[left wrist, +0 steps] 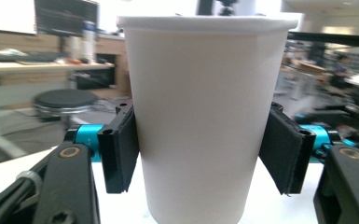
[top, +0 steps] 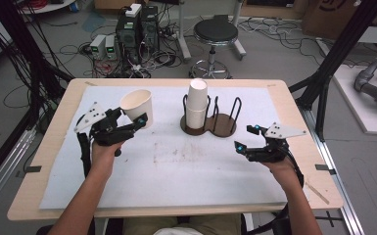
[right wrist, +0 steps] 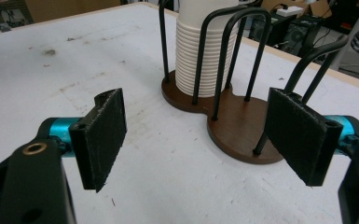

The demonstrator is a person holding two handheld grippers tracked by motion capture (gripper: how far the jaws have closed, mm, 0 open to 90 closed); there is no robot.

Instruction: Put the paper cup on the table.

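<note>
One paper cup (top: 137,106), empty as far as its tilted mouth shows, sits between the left tongs (top: 131,121) at ten o'clock on the tabletop (top: 176,166); the left gripper view shows a pad on each side, one touching, one just clear. Step in hand: setting the cup apart from the stacked cups (top: 196,104) in the wire holder (top: 210,122) at twelve o'clock. Next, release cleanly. Right tongs (top: 247,138) gape wide, empty.
</note>
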